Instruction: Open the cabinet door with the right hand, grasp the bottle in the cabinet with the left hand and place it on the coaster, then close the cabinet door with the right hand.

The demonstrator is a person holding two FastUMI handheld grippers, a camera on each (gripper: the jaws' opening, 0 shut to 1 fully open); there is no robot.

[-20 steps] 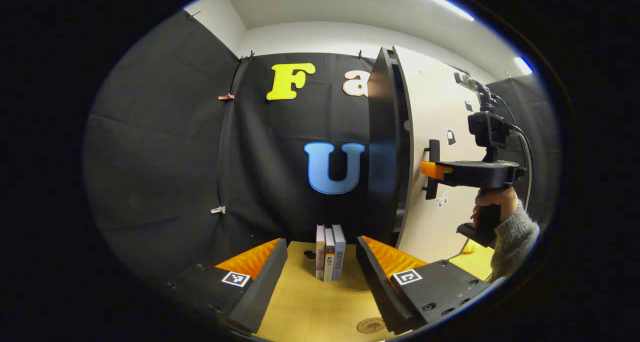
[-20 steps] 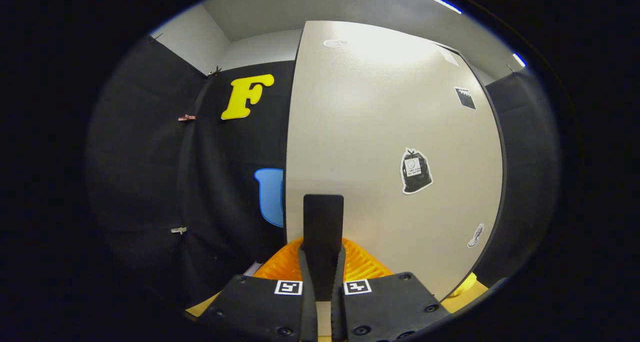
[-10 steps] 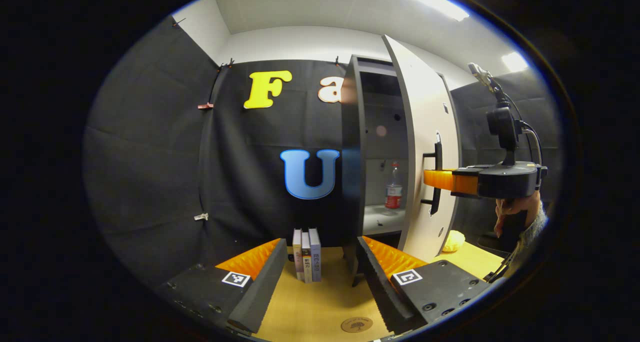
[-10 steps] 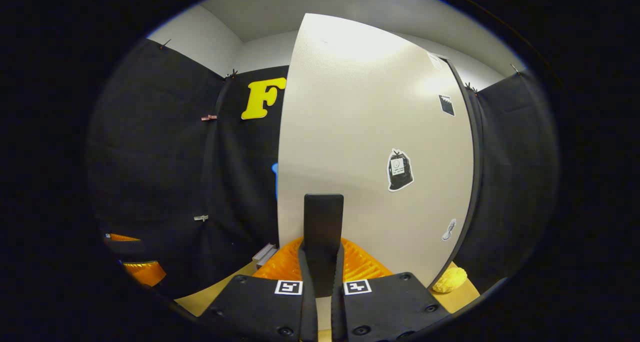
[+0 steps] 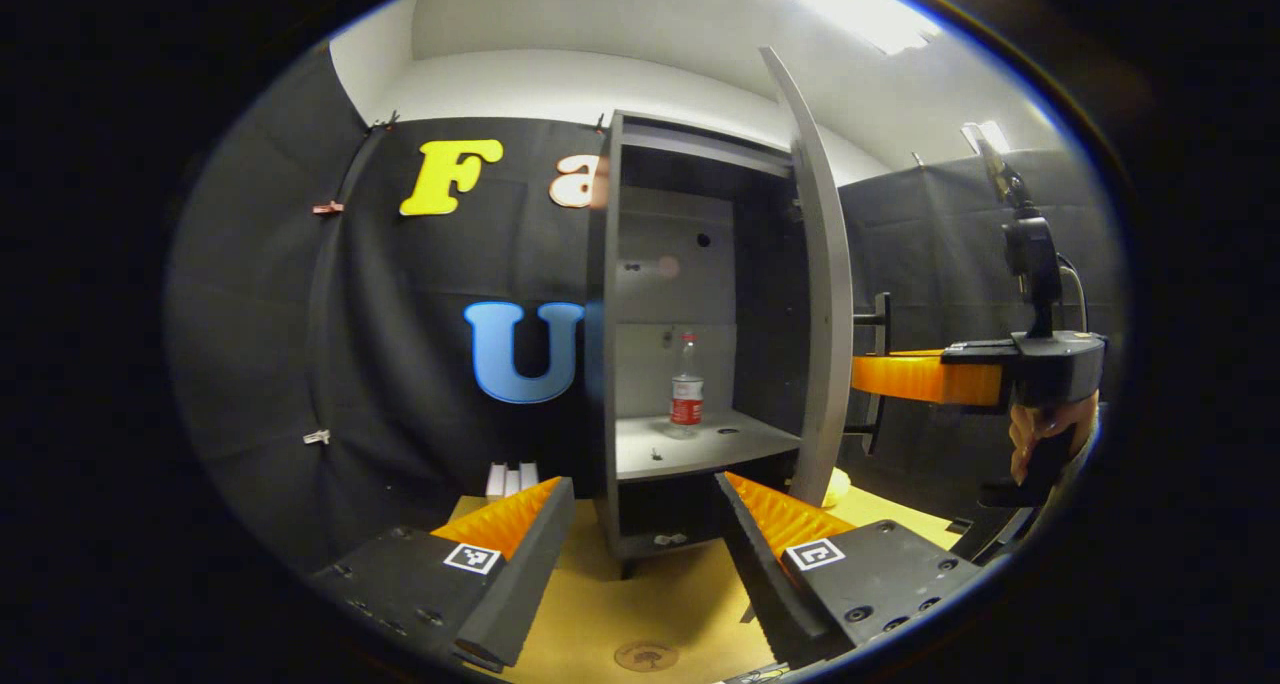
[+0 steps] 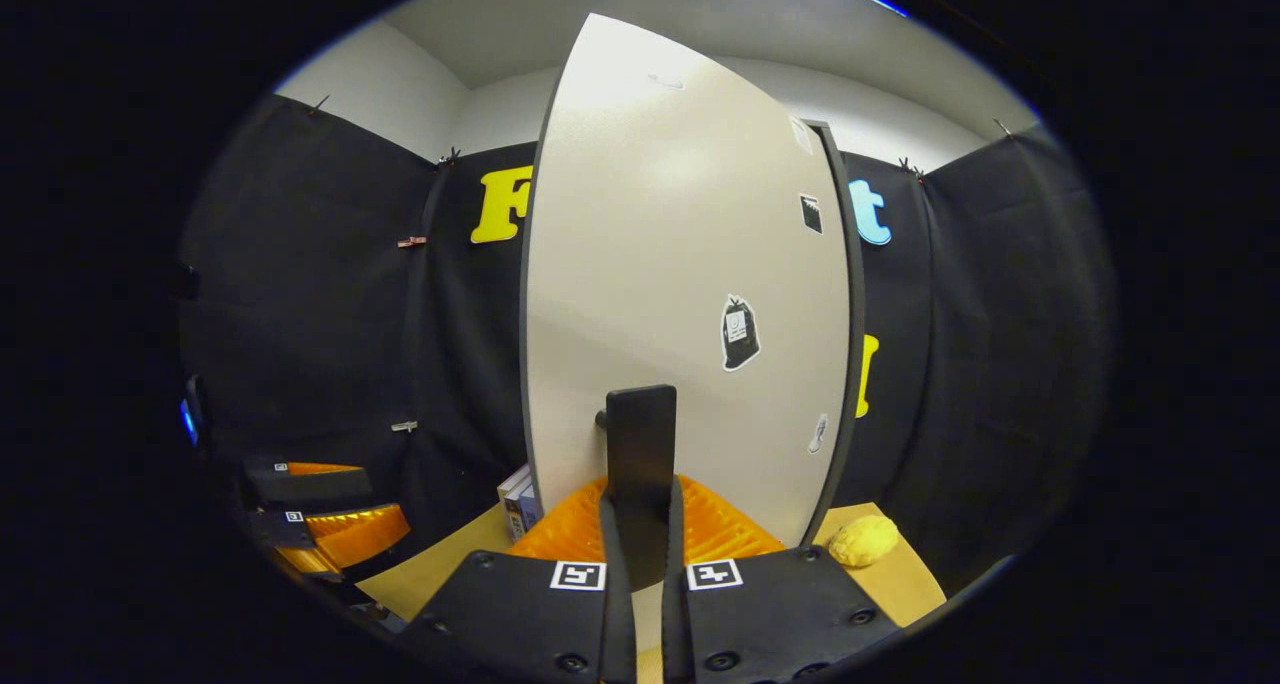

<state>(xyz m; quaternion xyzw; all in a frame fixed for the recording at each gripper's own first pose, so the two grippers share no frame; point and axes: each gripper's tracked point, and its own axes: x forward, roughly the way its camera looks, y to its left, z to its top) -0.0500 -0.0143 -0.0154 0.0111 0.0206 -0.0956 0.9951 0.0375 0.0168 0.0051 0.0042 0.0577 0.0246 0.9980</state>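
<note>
The cabinet (image 5: 606,294) stands wide open, its pale door (image 5: 825,294) swung out edge-on in the left gripper view. A clear bottle (image 5: 686,397) with a red label stands upright on the grey shelf (image 5: 690,446) inside. My left gripper (image 5: 640,534) is open, low in front of the cabinet, apart from the bottle. The round coaster (image 5: 646,655) lies on the table just below it. My right gripper (image 6: 640,524) is shut on the black door handle (image 6: 640,449), against the door (image 6: 660,284). From the left gripper view, that right gripper (image 5: 930,377) reaches the handle (image 5: 880,364).
Books (image 5: 510,479) stand on the wooden table (image 5: 640,604) left of the cabinet. A yellow lump (image 6: 866,540) lies on the table right of the door. A person's hand (image 5: 1040,434) holds the right gripper. The left gripper (image 6: 320,519) is at the lower left in the right gripper view.
The door has swung wider open, pulled by my right gripper. The cabinet interior and bottle now face the left gripper, which has turned toward them.
</note>
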